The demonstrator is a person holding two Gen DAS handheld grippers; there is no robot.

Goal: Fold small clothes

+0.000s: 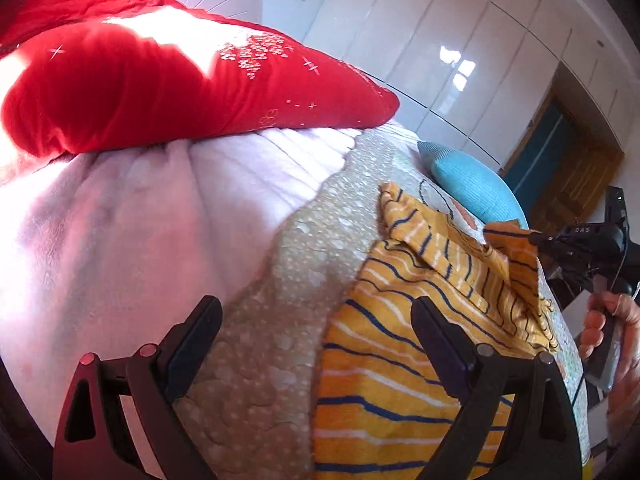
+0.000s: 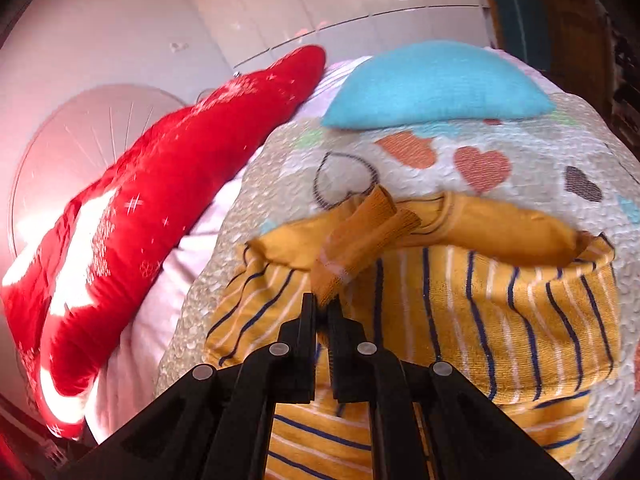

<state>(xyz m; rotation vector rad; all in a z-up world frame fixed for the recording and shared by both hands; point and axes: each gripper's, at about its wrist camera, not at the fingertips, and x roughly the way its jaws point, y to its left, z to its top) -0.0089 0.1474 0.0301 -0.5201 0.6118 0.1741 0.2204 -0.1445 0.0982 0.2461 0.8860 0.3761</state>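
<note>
A small mustard-yellow sweater with navy and white stripes (image 2: 500,300) lies on the heart-print quilt (image 2: 440,160). My right gripper (image 2: 322,306) is shut on the ribbed cuff of its sleeve (image 2: 360,236) and holds it lifted over the sweater's body. In the left wrist view the same sweater (image 1: 384,380) lies low and right, and the right gripper (image 1: 560,244) pinches a raised flap at its far edge. My left gripper (image 1: 316,320) is open and empty, its right finger over the sweater's near edge.
A red pillow with white stars (image 1: 160,88) lies on a pale pink blanket (image 1: 120,220) to the left. A turquoise cushion (image 2: 436,84) sits beyond the sweater. White glossy wardrobe doors (image 1: 460,40) and a wooden door (image 1: 568,172) stand behind the bed.
</note>
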